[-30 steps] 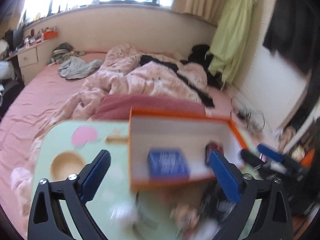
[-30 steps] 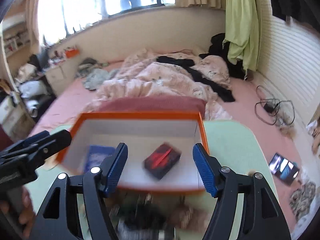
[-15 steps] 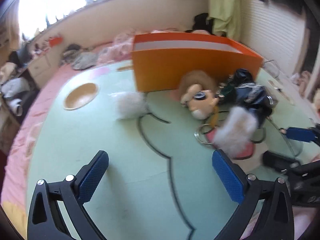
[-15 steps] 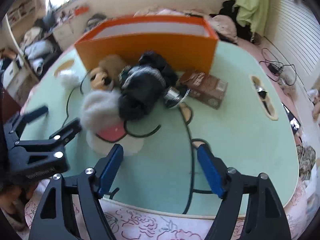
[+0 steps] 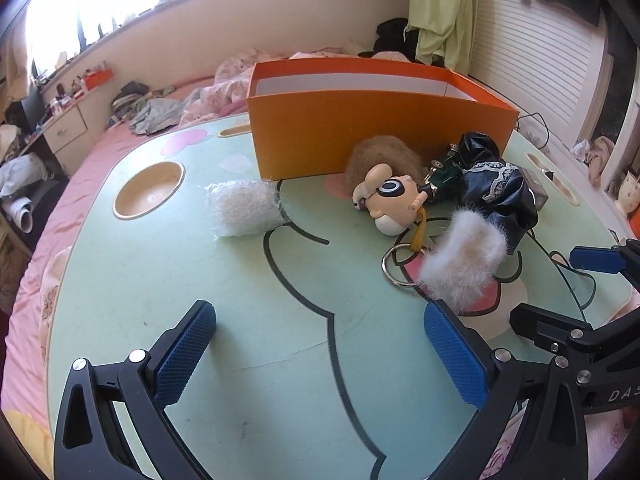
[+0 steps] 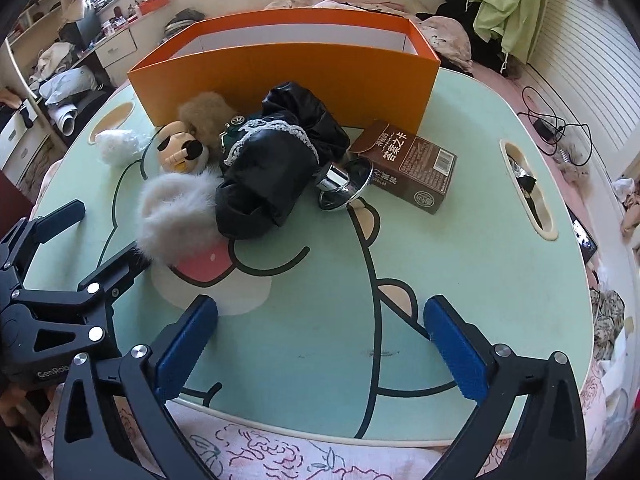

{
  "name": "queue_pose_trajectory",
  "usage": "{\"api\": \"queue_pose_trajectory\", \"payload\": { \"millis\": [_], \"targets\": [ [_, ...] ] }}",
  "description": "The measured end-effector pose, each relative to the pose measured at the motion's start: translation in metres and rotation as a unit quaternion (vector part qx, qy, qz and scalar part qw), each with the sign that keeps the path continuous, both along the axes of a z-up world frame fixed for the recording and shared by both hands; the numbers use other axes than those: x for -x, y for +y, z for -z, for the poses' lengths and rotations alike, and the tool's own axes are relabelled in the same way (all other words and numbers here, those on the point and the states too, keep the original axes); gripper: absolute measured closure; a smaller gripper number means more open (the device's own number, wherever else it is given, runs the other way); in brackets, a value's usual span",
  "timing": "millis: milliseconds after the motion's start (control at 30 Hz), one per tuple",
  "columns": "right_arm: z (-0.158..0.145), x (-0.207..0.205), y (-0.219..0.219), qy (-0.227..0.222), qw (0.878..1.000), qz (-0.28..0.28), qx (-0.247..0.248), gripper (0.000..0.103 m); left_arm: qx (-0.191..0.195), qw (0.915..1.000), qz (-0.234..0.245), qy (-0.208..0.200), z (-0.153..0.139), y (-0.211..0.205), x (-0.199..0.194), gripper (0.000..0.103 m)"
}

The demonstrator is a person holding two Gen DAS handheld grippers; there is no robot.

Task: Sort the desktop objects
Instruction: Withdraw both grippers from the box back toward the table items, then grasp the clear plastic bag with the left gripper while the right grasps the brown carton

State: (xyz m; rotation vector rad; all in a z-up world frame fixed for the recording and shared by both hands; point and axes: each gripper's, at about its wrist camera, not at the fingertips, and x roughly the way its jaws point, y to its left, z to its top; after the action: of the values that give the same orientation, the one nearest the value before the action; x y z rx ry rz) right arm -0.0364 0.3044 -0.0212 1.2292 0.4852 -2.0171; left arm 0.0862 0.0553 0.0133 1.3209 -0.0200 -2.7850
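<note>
A mint-green cartoon-print lap table on a bed, clutter heaped against my tall orange cardboard box.

My left gripper hangs empty with its jaws wide apart over bare table, well in front of the box; my right gripper is empty too, its jaws opening, nothing between them. Everything to sort lies outside the box, pressed to its near wall, probably so each piece needs only a short lift: a big-headed doll keychain, a black shiny lace-trimmed garment, a white fur cuff, a brown printed card carton, a small chrome cup. A white fluffy pom sits alone off the box's left corner. I judge sorting is barely begun.
</note>
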Motion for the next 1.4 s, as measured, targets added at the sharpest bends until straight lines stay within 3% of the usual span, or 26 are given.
{"api": "queue_pose_trajectory", "payload": {
  "millis": [133, 233, 300, 400, 467, 533, 600, 667, 767, 833, 1000, 1133, 1167, 1267, 1400],
  "targets": [
    [-0.005, -0.002, 0.006, -0.001, 1.000, -0.001, 0.003, 0.000, -0.053, 0.9984, -0.019, 0.004, -0.017, -0.027, 0.009, 0.000],
    [-0.006, -0.002, 0.007, 0.000, 1.000, -0.001, 0.005, 0.000, -0.023, 0.9982, -0.049, 0.027, -0.029, -0.044, 0.023, 0.002],
    [-0.007, -0.002, 0.007, 0.000, 1.000, -0.001, 0.005, 0.000, -0.021, 0.9970, -0.069, 0.028, -0.031, -0.057, 0.035, 0.013],
    [-0.007, -0.003, 0.007, 0.000, 1.000, -0.001, 0.005, 0.000, -0.056, 0.9964, -0.063, 0.007, -0.026, -0.066, 0.053, 0.030],
    [-0.007, -0.003, 0.007, 0.000, 1.000, -0.001, 0.005, 0.000, -0.078, 0.9961, -0.041, -0.006, -0.022, -0.062, 0.060, 0.032],
    [-0.007, -0.003, 0.007, 0.000, 1.000, -0.001, 0.005, 0.000, -0.059, 0.9977, -0.031, -0.004, -0.018, -0.054, 0.066, 0.035],
    [-0.008, -0.003, 0.006, 0.000, 1.000, 0.000, 0.005, 0.000, -0.039, 0.9987, -0.032, -0.010, -0.013, -0.047, 0.069, 0.061],
    [-0.008, -0.003, 0.006, 0.000, 1.000, 0.000, 0.005, 0.000, -0.032, 0.9991, -0.026, -0.009, -0.011, -0.044, 0.068, 0.064],
    [-0.008, -0.004, 0.007, 0.000, 1.000, 0.004, 0.009, 0.000, -0.059, 0.9982, 0.006, -0.004, -0.017, -0.041, 0.055, 0.065],
    [-0.010, -0.003, 0.010, -0.007, 1.000, 0.008, 0.022, 0.000, -0.054, 0.9984, 0.016, 0.006, -0.023, -0.035, 0.040, 0.065],
    [-0.020, 0.008, 0.035, -0.027, 0.994, 0.052, 0.088, 0.000, -0.065, 0.9966, 0.049, -0.010, -0.021, -0.024, 0.016, 0.064],
    [-0.026, 0.014, 0.050, -0.032, 0.988, 0.084, 0.124, 0.000, -0.032, 0.9986, 0.040, 0.005, -0.010, -0.015, 0.006, 0.064],
    [-0.027, 0.014, 0.051, -0.034, 0.987, 0.088, 0.129, 0.000, -0.027, 0.9989, 0.038, 0.009, -0.008, -0.013, 0.006, 0.062],
    [-0.030, 0.016, 0.052, -0.034, 0.986, 0.095, 0.132, 0.000, -0.023, 0.9993, 0.024, 0.018, -0.005, -0.011, 0.006, 0.033],
    [-0.040, 0.019, 0.058, 0.006, 0.982, 0.124, 0.139, 0.000, 0.009, 0.9991, 0.022, 0.035, 0.000, -0.001, 0.001, 0.032]
  ]
}}
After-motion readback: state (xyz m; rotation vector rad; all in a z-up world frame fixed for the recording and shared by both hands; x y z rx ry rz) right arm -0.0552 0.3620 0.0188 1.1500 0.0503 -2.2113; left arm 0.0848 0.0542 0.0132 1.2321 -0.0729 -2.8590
